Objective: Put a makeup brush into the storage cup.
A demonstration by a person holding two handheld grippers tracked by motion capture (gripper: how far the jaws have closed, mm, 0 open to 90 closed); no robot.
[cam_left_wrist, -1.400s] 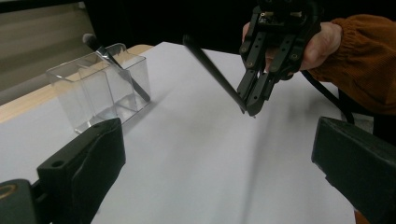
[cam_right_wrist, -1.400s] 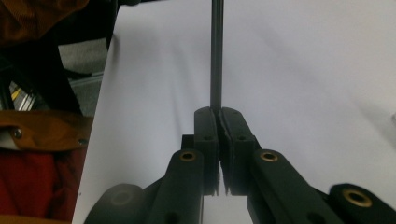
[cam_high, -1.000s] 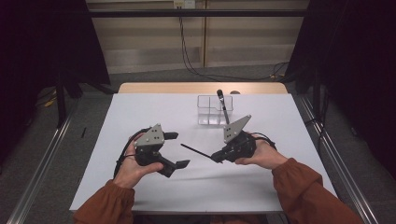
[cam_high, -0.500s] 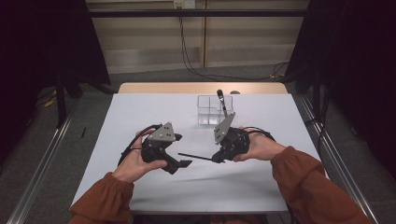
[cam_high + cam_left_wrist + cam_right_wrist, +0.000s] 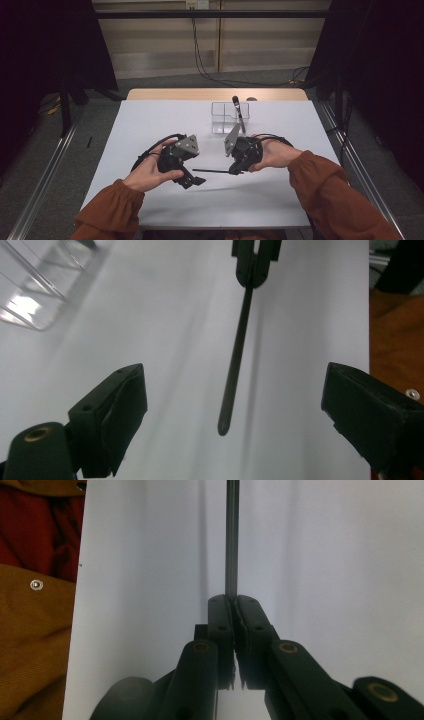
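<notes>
Right gripper (image 5: pixel 235 169): held in the person's right hand at the near middle of the white table (image 5: pixel 150 125), pointing left toward the other gripper. In the right gripper view its two black jaws are pressed together with no gap, pinching one end of a thin dark rod (image 5: pixel 231 535).

Rod: a slim black stick (image 5: pixel 212 171), lying roughly level just above the table top, running left from the right gripper. In the left gripper view it comes down from the right gripper at the top of the picture and ends in a rounded free tip (image 5: pixel 224 427).

Left gripper (image 5: pixel 196 181): held in the person's left hand, just left of the rod's free end, near the front of the table. Its jaws stand wide apart and have just been closing a little. The rod's tip lies between them in the left gripper view, touching neither pad (image 5: pixel 131 400), so nothing is gripped.

Clear box (image 5: pixel 223 111): a transparent container with compartments, far of both grippers, toward the table's far edge. A corner of it shows at the upper left of the left gripper view.

Pen in box: a dark pen-like stick (image 5: pixel 239 114) stands tilted in the box's right part.

Sleeves: rust-orange (image 5: pixel 325 180), coming in from the near edge on both sides.
</notes>
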